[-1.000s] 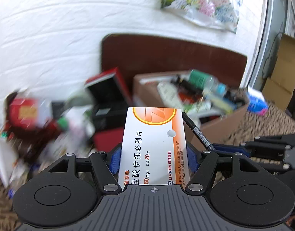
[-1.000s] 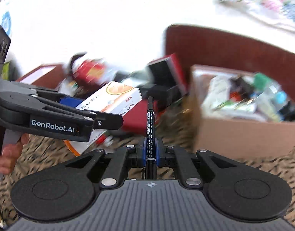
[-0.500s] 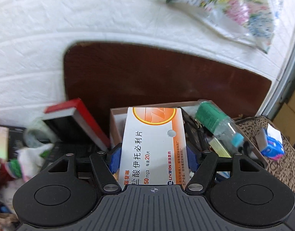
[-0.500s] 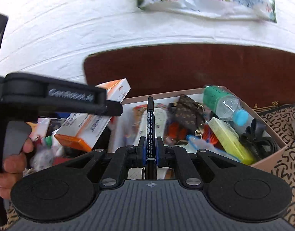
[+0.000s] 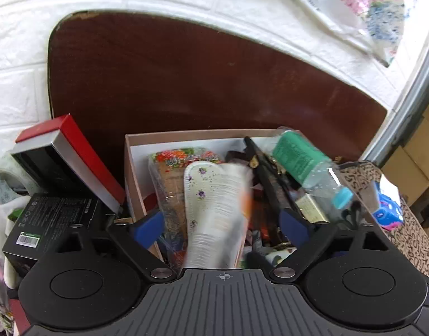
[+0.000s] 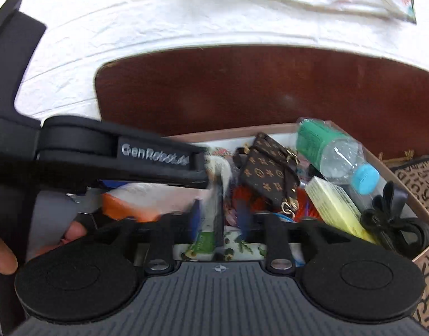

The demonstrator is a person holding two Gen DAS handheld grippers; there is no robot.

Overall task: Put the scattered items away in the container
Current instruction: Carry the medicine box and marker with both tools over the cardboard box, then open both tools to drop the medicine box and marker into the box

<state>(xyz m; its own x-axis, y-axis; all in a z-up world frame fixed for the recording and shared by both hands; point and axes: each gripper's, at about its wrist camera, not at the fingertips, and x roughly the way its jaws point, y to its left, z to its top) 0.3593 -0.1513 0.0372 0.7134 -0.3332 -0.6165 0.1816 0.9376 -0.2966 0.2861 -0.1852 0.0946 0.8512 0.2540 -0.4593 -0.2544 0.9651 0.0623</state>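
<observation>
Both grippers hang over the open cardboard box (image 5: 130, 168) (image 6: 388, 173), which is full of items. My left gripper (image 5: 220, 224) is open; the white and orange medicine box (image 5: 220, 215) is a blur between its spread fingers, dropping into the box. It also shows in the right wrist view (image 6: 141, 198), below the left gripper's finger. My right gripper (image 6: 218, 218) has its fingers apart, and the black pen (image 6: 219, 210) is a blurred streak between them, loose and falling.
In the box lie a green-labelled water bottle (image 5: 304, 165), a brown patterned pouch (image 6: 267, 173), a yellow pack (image 6: 337, 207) and a black cord (image 6: 391, 218). A red and black case (image 5: 66, 156) and a black carton (image 5: 52, 221) stand left of the box. A dark headboard (image 5: 186, 84) is behind.
Both grippers moved over the box and opened. The medicine box left my left gripper and the pen left my right gripper; both are falling into the box.
</observation>
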